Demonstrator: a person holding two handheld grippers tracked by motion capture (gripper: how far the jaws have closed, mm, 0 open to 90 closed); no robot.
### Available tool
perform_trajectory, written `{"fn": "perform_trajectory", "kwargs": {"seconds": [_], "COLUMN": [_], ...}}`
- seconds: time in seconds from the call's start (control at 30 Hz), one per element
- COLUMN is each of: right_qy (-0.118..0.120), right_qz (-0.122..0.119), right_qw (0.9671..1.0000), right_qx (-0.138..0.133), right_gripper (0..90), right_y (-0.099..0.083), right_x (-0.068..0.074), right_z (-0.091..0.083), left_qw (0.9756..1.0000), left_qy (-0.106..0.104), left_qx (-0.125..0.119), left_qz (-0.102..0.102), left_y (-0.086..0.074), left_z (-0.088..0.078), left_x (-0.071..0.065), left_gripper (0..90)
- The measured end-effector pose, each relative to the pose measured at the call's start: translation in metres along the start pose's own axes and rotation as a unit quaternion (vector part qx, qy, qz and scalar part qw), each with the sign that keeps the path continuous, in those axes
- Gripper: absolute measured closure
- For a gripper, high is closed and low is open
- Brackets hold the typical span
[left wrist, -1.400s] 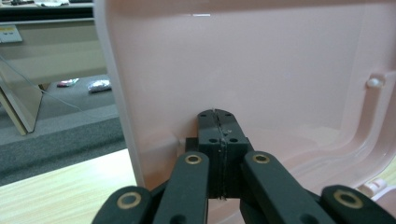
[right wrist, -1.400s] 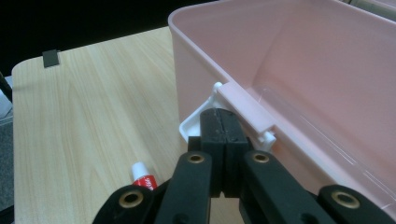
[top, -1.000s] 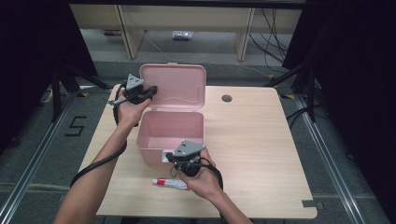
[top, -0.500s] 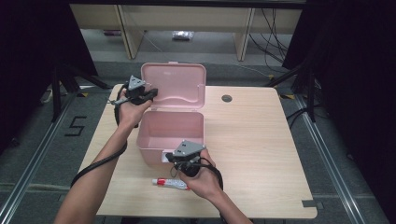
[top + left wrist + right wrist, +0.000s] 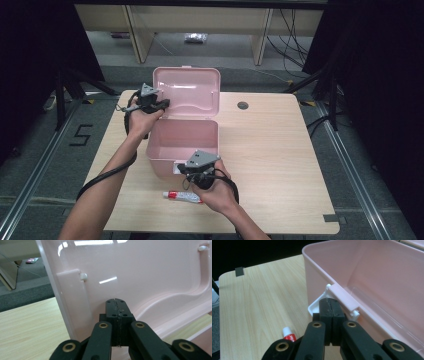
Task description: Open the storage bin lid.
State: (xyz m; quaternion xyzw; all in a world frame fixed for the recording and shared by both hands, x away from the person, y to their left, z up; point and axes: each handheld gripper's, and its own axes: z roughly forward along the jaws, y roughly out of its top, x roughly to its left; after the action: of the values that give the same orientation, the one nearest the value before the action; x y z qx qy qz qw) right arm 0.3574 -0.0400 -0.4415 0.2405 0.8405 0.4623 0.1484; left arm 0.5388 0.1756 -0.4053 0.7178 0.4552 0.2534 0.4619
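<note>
A pink plastic box (image 5: 182, 142) stands open on the wooden table (image 5: 270, 150), its lid (image 5: 187, 90) upright at the back. My left gripper (image 5: 162, 103) is at the lid's left edge; in the left gripper view the shut jaws (image 5: 116, 303) rest against the lid's inner face (image 5: 140, 272), with nothing between them. My right gripper (image 5: 190, 169) is at the box's front wall. In the right gripper view its shut tips (image 5: 329, 302) sit against the white latch (image 5: 318, 305), just below the pink catch (image 5: 343, 298). The box interior (image 5: 372, 277) looks empty.
A red and white tube (image 5: 182, 196) lies on the table in front of the box, beside my right hand, with the tube's end (image 5: 288, 333) left of the jaws. A round cable hole (image 5: 243, 105) and a dark tape mark (image 5: 330, 218) are on the tabletop.
</note>
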Motion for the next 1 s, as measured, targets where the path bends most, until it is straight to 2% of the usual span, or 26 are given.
{"fn": "perform_trajectory", "kwargs": {"seconds": [0.17,0.37,0.67,1.0], "right_qy": [0.000,0.003,0.003,0.001], "right_qz": [0.000,-0.004,-0.004,-0.001], "right_qw": [1.0000,1.0000,1.0000,1.0000], "right_qx": [0.000,-0.003,-0.004,-0.001], "right_gripper": [90.0,90.0,90.0,90.0], "right_y": [0.000,0.000,0.000,0.001], "right_x": [0.000,-0.001,-0.001,-0.001], "right_z": [0.000,0.000,0.000,0.000], "left_qw": [1.0000,0.9999,0.9993,0.9986], "left_qy": [-0.002,-0.006,-0.015,-0.022], "left_qx": [0.004,-0.008,-0.033,-0.045], "left_qz": [-0.001,0.001,0.014,0.019], "left_y": [-0.001,0.000,0.002,-0.011], "left_z": [0.001,-0.007,-0.028,-0.055], "left_x": [0.001,-0.001,-0.006,-0.005], "left_gripper": [89.2,88.0,84.8,81.2]}}
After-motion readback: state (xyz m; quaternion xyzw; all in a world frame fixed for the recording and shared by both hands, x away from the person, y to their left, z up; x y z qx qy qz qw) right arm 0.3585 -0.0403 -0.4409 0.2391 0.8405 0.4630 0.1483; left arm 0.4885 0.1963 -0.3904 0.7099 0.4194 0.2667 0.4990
